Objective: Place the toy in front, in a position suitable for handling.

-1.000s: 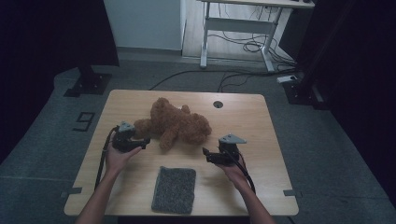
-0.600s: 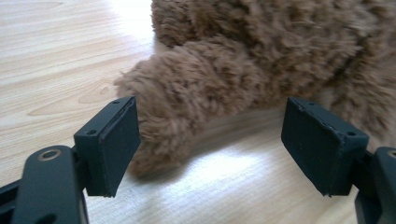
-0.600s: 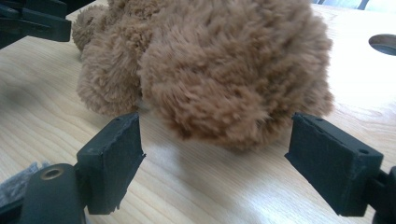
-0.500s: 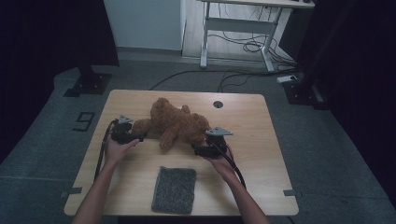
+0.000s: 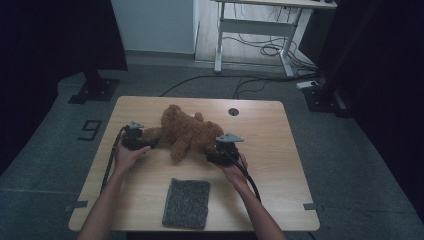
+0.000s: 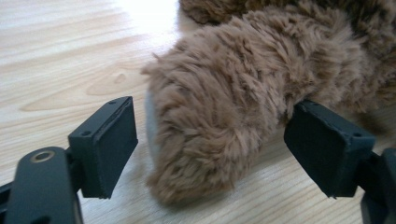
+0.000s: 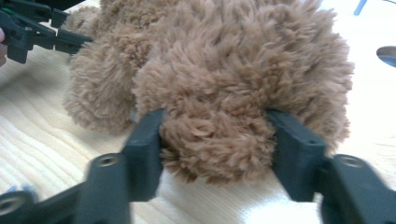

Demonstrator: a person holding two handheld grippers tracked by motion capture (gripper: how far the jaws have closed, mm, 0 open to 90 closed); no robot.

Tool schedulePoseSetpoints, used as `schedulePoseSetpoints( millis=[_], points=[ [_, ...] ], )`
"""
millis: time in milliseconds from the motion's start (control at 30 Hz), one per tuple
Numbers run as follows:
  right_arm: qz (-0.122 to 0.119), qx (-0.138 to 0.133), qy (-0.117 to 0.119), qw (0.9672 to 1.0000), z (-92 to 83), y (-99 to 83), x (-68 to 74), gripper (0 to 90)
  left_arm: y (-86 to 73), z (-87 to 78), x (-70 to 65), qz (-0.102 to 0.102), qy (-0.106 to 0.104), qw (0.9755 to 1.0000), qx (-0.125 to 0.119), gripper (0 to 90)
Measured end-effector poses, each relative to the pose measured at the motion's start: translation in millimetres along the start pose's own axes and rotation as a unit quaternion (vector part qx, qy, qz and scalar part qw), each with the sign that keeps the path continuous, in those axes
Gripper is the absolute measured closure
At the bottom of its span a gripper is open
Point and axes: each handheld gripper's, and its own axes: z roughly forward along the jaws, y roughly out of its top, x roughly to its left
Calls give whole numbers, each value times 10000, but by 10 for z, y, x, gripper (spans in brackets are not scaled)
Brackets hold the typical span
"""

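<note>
Right gripper view: right gripper (image 7: 215, 140) has just been closing, squeezing the teddy bear (image 7: 219, 70) limb for lifting.
Left gripper (image 6: 210, 149): gaping around another limb, not yet pressing.

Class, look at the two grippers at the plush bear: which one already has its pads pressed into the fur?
The right gripper: its jaws have just been closing and squeeze the teddy bear; the left gripper stands open around a limb.
</note>
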Motion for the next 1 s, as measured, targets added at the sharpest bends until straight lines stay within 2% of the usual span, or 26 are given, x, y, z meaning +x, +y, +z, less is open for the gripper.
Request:
schedulePoseSetpoints(
  millis=[33,67,100,133,167,200,233,300,333,400,433,500,533,567,667,700,733,767,800,1000],
  points=[
    [-23,13,-11,10000,4,3,-9,461,-8,24,-7,16,-15,10000,26,204],
    [-31,58,17,10000,16,10,-31,523,-15,41,-14,35,9,10000,53,284],
    [-31,58,17,10000,16,10,-31,523,-24,59,-24,51,72,9999,79,284],
    [9,100,25,9999,18,18,-64,584,-24,51,-19,-54,-4,10000,76,443],
    [-2,108,25,9999,20,18,-79,608,-17,32,-11,-125,-129,9998,40,505],
    [-2,108,25,9999,20,18,-79,608,-17,32,-11,-125,-129,9998,40,565],
    [-84,136,15,9999,20,18,-101,657,-9,14,-10,-163,-248,9996,22,601],
    [-169,140,-47,9997,13,20,-109,688,-1,-15,-24,-123,-373,9992,18,635],
    [-169,140,-47,9997,13,20,-109,688,0,-30,-34,-91,-411,9991,8,635],
    [-260,78,-197,9994,-11,24,-129,719,3,-93,-58,-114,-595,9981,-100,649],
    [-260,78,-197,9994,-11,24,-129,719,3,-93,-58,-114,-595,9981,-100,653],
    [-186,-39,-341,9992,-52,35,-186,739,35,-182,-122,-93,-733,9968,-296,660],
    [-186,-39,-341,9992,-52,35,-186,739,35,-182,-122,-93,-733,9968,-296,662],
    [-139,-147,-423,9989,-87,46,-237,748,69,-248,-189,-30,-801,9959,-424,664],
    [-92,-251,-513,9983,-137,60,-286,754,105,-317,-252,40,-868,9948,-537,668],
    [-53,-383,-577,9976,-198,75,-328,758,119,-351,-282,50,-913,9940,-601,669],
    [-53,-383,-577,9976,-198,75,-328,758,132,-383,-311,49,-959,9932,-666,669],
    [-56,-488,-620,9969,-268,90,-360,762,157,-447,-366,87,-1048,9915,-771,669],
    [-69,-529,-631,9966,-305,97,-376,763,168,-476,-395,122,-1083,9908,-808,669],
    [-66,-690,-653,9955,-492,135,-444,767,219,-609,-543,260,-1196,9881,-933,669]
  ],
)
